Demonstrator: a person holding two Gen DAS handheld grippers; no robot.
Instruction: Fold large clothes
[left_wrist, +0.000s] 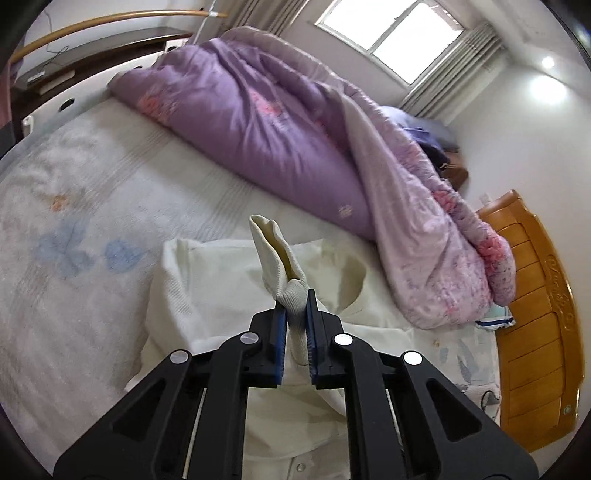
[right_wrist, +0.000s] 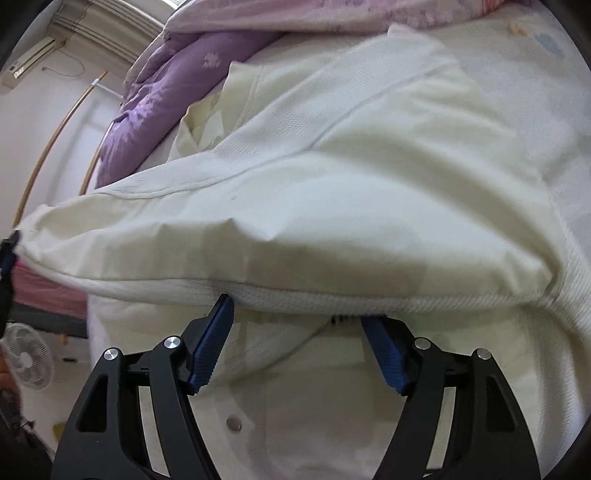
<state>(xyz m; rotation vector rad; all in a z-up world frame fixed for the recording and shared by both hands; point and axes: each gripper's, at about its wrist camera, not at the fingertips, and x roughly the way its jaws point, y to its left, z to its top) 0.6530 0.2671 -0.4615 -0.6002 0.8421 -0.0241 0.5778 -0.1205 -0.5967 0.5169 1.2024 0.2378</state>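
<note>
A cream jacket (left_wrist: 207, 280) lies spread on the bed's pale floral sheet (left_wrist: 74, 206). My left gripper (left_wrist: 294, 297) is shut on the ribbed cuff (left_wrist: 293, 290) of one sleeve, and the cuff's end sticks up past the blue pads. In the right wrist view that sleeve (right_wrist: 295, 221) stretches across the picture, raised off the jacket's body (right_wrist: 314, 406). It runs to the left gripper (right_wrist: 7, 254) at the left edge. My right gripper (right_wrist: 295, 323) stands open, its jaws wide, with the tips at the sleeve's lower seam and nothing pinched. A snap button (right_wrist: 233, 422) shows on the jacket front.
A bunched purple and pink quilt (left_wrist: 266, 122) fills the far side of the bed. An orange wooden bed end (left_wrist: 539, 314) stands at the right and a window (left_wrist: 391, 33) behind. A white fan (right_wrist: 27, 358) stands on the floor beside the bed.
</note>
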